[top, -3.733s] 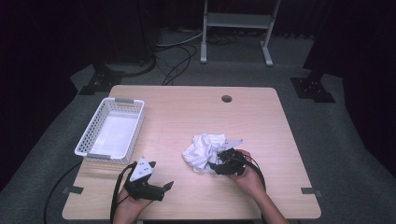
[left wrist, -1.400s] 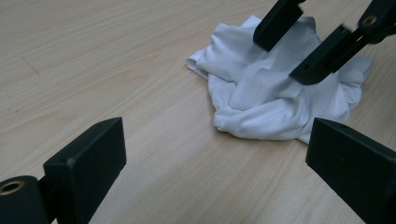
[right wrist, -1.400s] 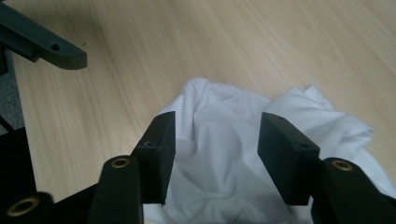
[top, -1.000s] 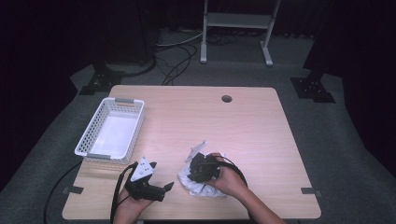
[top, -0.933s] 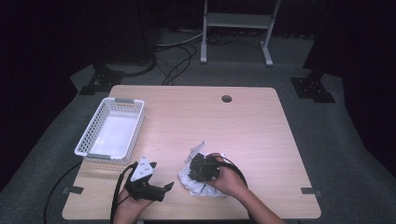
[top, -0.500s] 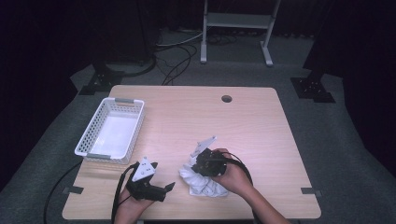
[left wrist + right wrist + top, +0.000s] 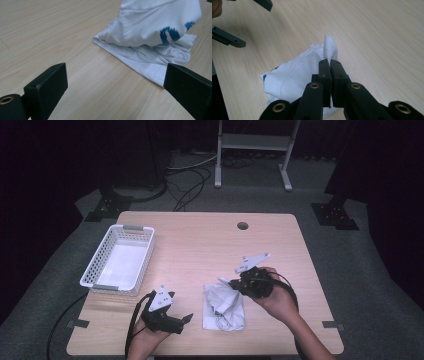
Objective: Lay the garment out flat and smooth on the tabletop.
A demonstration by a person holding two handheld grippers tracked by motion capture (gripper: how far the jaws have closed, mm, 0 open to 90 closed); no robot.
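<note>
A white garment [image 7: 227, 312] with blue print lies crumpled on the wooden table [image 7: 200, 245] near its front edge. My right gripper [image 7: 234, 285] is shut on a fold at the garment's upper edge and holds that fold above the table. In the right gripper view the jaws [image 7: 330, 61] pinch a white peak of cloth [image 7: 330, 47], and the rest of the garment [image 7: 292, 75] hangs below. My left gripper [image 7: 187, 318] rests low on the table to the left of the garment, open. Its view shows the garment [image 7: 150, 32] ahead between the wide jaws [image 7: 116, 75], not touched.
A white plastic basket [image 7: 120, 262] stands at the table's left side, with nothing seen in it. A cable hole [image 7: 243, 226] is near the far edge. Beyond the table are a metal stand [image 7: 252, 150] and floor cables [image 7: 190, 180].
The right gripper has risen and moved right with a fold of the garment, which pulls the cloth up and stretches it. The left gripper has barely shifted.
</note>
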